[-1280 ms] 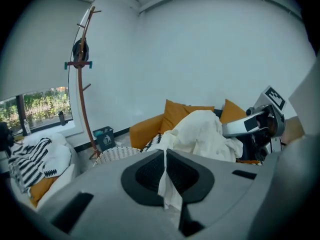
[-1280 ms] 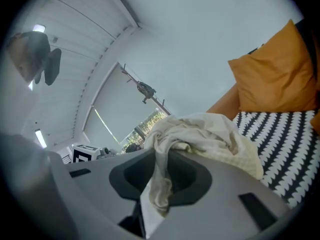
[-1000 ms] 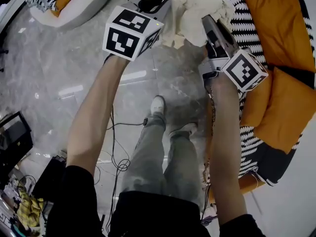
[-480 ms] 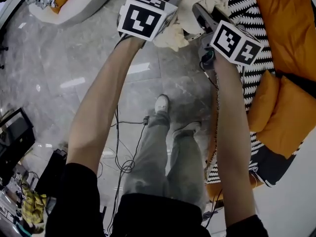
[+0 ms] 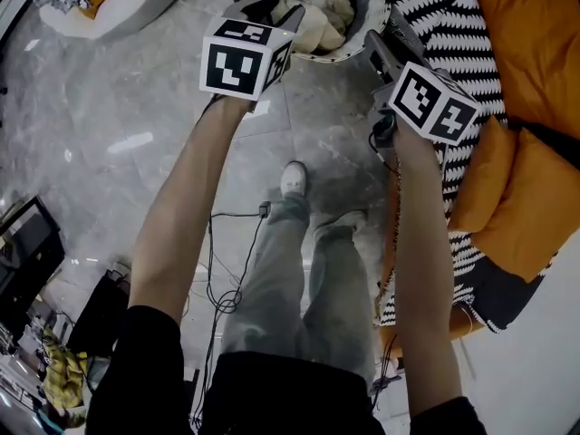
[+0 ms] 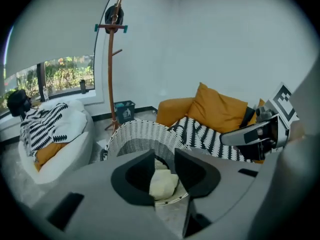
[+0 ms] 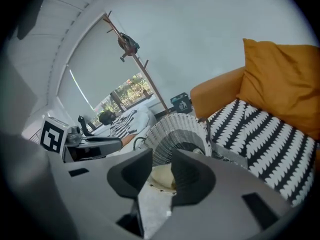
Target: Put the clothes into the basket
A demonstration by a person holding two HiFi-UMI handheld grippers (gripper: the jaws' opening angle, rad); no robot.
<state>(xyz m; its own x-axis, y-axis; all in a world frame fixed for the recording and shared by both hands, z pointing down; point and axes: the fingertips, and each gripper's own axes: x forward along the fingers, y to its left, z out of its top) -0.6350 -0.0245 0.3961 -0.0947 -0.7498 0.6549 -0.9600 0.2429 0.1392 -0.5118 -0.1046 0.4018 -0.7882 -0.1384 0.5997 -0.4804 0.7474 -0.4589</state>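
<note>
The cream clothes [image 5: 319, 18] lie inside the white woven basket [image 6: 141, 136]. It stands on the grey stone floor [image 5: 118, 107], just beside a sofa draped in a black-and-white blanket [image 5: 444, 12] with orange cushions [image 5: 526, 43]. Both grippers hang near the basket's rim, pointing down toward it. The left gripper [image 6: 164, 158] has its jaws apart and opening, with nothing pinched; the clothes show through the gap, down in the basket. The right gripper [image 7: 161, 155] also has its jaws apart, closing at this moment, and holds nothing; basket and clothes show beyond them.
</note>
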